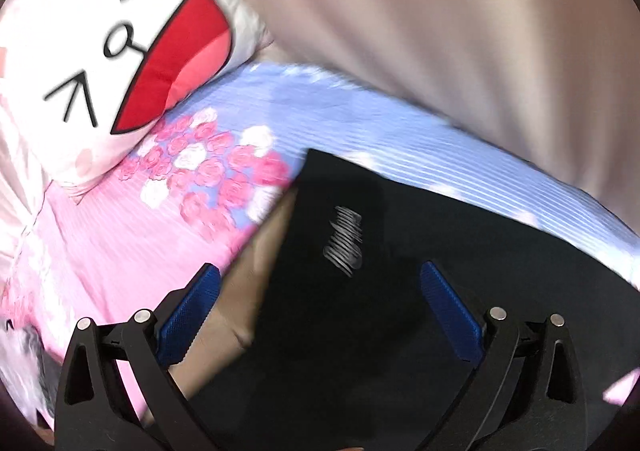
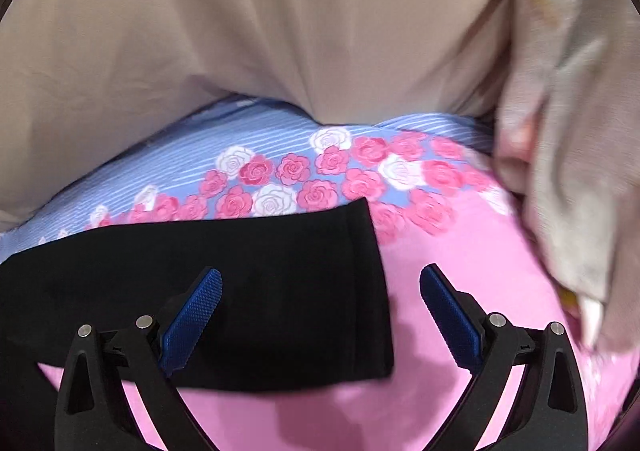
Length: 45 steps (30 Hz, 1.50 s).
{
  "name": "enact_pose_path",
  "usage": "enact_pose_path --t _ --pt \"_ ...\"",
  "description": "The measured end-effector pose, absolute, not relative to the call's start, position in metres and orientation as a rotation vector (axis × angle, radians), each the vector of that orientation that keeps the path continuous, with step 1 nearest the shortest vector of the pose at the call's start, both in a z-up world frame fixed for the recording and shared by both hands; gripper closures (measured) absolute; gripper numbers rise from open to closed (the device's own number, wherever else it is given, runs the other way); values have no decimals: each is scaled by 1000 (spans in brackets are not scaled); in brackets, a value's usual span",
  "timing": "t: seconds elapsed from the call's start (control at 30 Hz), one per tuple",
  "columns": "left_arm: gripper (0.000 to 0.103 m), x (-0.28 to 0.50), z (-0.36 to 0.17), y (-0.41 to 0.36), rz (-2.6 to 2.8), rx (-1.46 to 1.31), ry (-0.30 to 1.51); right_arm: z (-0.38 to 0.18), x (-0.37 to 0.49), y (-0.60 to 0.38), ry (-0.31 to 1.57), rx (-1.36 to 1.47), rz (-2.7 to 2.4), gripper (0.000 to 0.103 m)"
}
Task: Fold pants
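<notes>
Jaws spread wide and empty on both: the left gripper [image 1: 320,307] hangs over the black fabric pants [image 1: 400,291] lying lengthwise left-to-right on the pink-and-blue rose-print bedsheet [image 2: 460,271], and the right gripper [image 2: 320,309] straddles their right end edge, nearer.

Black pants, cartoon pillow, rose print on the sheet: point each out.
black pants [image 2: 280,283], right wrist view, on the flat cloth near the hem end.
cartoon pillow [image 1: 120,43], left wrist view, on the face by the nose.
rose print [image 2: 296,171], right wrist view, on a pink rose.
</notes>
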State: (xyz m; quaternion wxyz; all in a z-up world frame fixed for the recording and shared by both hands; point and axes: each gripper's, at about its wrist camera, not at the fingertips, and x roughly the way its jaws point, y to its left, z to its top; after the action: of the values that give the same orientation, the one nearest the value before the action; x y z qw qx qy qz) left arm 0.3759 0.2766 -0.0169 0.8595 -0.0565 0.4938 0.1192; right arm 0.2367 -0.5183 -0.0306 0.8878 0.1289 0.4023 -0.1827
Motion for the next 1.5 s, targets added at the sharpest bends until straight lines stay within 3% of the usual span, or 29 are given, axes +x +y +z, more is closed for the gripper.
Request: enact_pose_path --t 0.27,0.3,0.33,0.37,0.4,0.43,0.47,0.63,0.8,0.97,1.2,1.27,1.3,1.33,1.37,1.4,1.47,1.5 --pt "5 443 -64 290 195 -93 1165 -58 274 -542 900 336 -375 6" --pt "6 446 -64 287 198 -83 1144 -58 276 -540 891 330 -360 13" --pt "10 447 -62 284 203 -78 1120 -57 278 -537 883 325 -340 34" --pt "28 448 -59 281 199 -85 1103 -55 279 -534 880 309 -339 53" --pt "54 449 -57 280 190 -117 1105 -51 280 -531 878 307 -332 69" --pt "67 450 -52 279 199 -136 1102 -49 279 -532 872 333 -302 84" --pt "80 450 -45 278 203 -158 1104 -43 277 -532 852 362 -281 90" --pt "81 412 11 275 151 -189 987 11 245 -511 722 342 -230 97" --pt "80 316 77 274 27 -211 869 73 166 -492 573 316 -162 97" --pt "80 196 102 281 -43 -229 813 82 73 -468 565 249 -135 101" --pt "77 109 10 319 79 -200 976 16 -26 -481 656 332 -218 100" --pt "76 97 -16 332 191 -198 1017 -4 -45 -496 663 421 -274 89" --pt "72 95 -23 340 221 -242 1035 -9 -52 -499 656 469 -282 86" --pt "70 93 -26 347 216 -310 1037 -13 -60 -502 646 515 -291 75" --pt "59 86 -25 355 158 -439 1007 -17 -70 -506 626 582 -291 60" --pt "35 80 -23 357 129 -504 978 -18 -75 -505 609 622 -278 54" --pt "6 69 -14 357 135 -615 898 -19 -80 -497 589 660 -234 49" --pt "5 65 -12 353 135 -650 873 -18 -81 -488 583 667 -199 47"
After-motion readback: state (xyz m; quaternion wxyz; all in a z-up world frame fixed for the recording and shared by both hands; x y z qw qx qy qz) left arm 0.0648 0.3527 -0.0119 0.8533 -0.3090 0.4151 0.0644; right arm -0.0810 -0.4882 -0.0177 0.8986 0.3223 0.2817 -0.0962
